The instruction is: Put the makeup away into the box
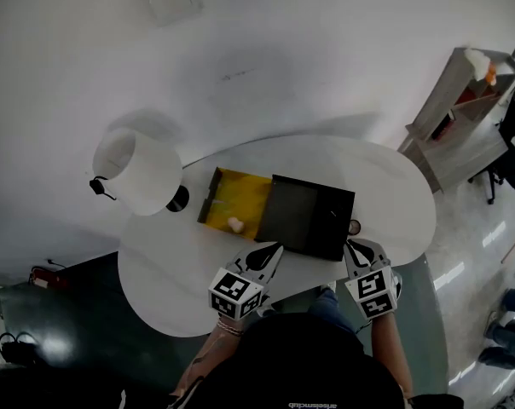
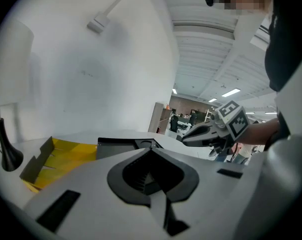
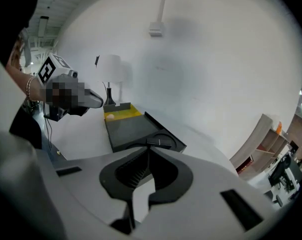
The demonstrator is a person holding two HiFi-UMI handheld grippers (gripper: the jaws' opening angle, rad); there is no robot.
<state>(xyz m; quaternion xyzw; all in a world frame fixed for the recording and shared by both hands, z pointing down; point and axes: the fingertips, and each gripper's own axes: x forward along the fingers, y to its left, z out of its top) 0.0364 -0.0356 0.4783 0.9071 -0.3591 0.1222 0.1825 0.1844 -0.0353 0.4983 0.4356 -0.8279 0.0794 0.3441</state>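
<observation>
Lamp with a white drum shade at far left on the white oval table. Next along is the open yellow-lined box, with a small cream egg-shaped makeup sponge lying inside at its near edge. Flat black lid adjoins the box's right side. Left gripper sits at the near edge where box meets lid, jaws clenched, nothing between. Small dark round item by the lid's right corner, too small to identify. Right gripper is just beside it, jaws clenched, empty.

Open yel. box — makeup inside
</observation>
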